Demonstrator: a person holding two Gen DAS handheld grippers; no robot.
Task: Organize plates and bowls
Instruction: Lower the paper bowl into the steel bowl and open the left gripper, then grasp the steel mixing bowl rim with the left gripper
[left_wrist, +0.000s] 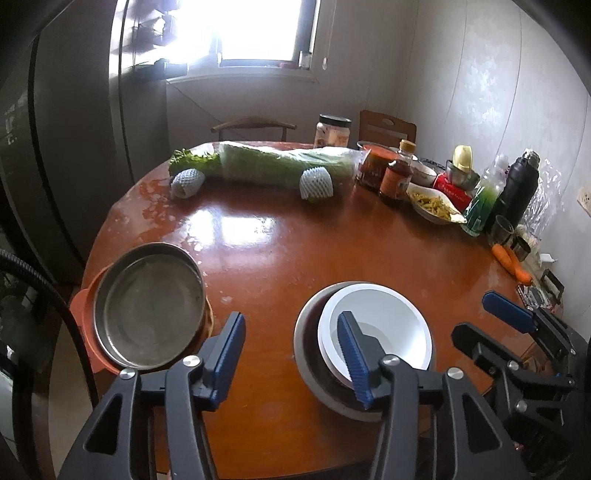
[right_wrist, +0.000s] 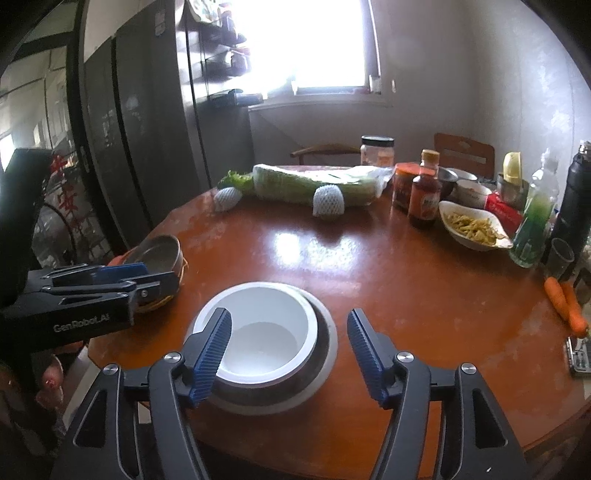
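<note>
The left tongs (left_wrist: 291, 354) are spread wide and hold nothing; the right-hand blue pad (left_wrist: 354, 360) hangs over the near rim of a white bowl (left_wrist: 384, 325), the other pad over bare wood. The right tongs (right_wrist: 290, 354) are equally wide apart and empty, one blue fingertip (right_wrist: 212, 354) above the white bowl's near-left rim and the other off to its right. The white bowl sits nested inside a larger grey bowl (right_wrist: 327, 343) near the front edge of the round reddish-brown counter (left_wrist: 295, 251). To the left, at the counter's edge, a shallow metal pan (left_wrist: 147, 310) rests on an orange plate (left_wrist: 83, 306). Farther back lies a long wrapped cabbage (left_wrist: 284, 164) with two white foam-net fruits (left_wrist: 316, 184) just in front of it. Along the right side stand a lidded jar (left_wrist: 332, 131), a dark sauce bottle (left_wrist: 399, 173), a white dish of yellow food (left_wrist: 432, 203), a green plastic bottle (left_wrist: 484, 199) and a black flask (left_wrist: 517, 188). Two carrots (right_wrist: 567, 304) lie near the right edge. Behind the counter are chair backs and a bright window (right_wrist: 314, 40).
</note>
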